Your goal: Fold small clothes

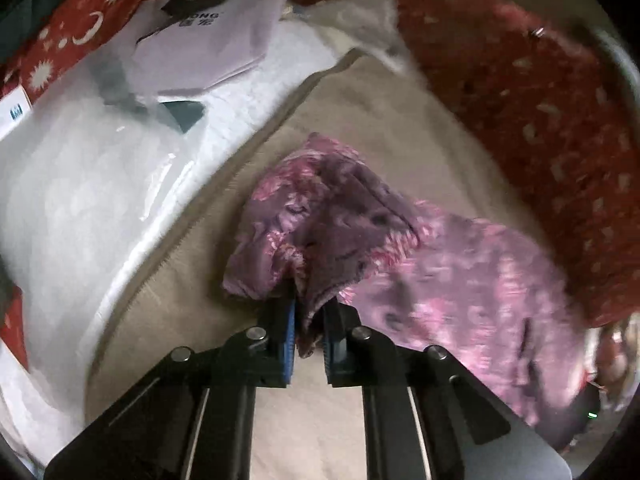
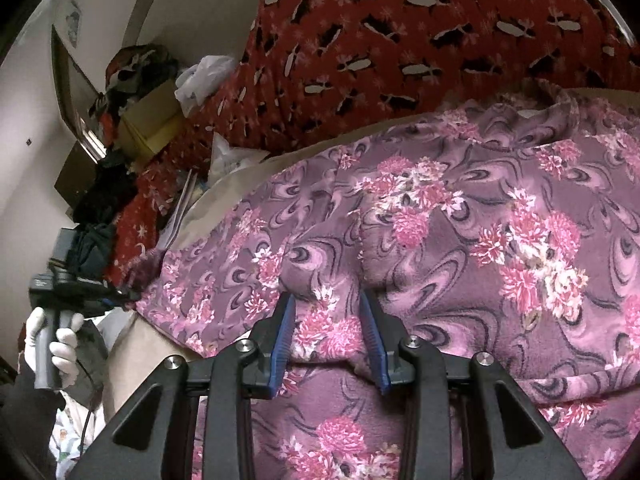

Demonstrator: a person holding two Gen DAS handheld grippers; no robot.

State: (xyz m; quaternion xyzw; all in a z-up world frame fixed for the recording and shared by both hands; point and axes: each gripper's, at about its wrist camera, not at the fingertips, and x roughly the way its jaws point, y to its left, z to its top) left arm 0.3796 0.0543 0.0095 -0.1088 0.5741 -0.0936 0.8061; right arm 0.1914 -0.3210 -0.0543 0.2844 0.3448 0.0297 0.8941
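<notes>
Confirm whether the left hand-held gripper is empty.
No: the left hand-held gripper is clamped on an edge of the purple floral garment.

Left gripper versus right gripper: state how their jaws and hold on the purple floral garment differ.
The left gripper is shut, pinching an edge of the purple floral garment; the right gripper is open, its jaws spread over the cloth. The left lifts a bunched fold; the right holds nothing. Both have blue pads.

Left wrist view: white plastic-wrapped bundle (image 1: 80, 200) at left, white paper bag (image 1: 224, 36) upper left, red patterned blanket (image 1: 520, 120) upper right, beige sheet (image 1: 360, 128) centre. Right wrist view: cardboard box (image 2: 150, 128) upper left.
</notes>
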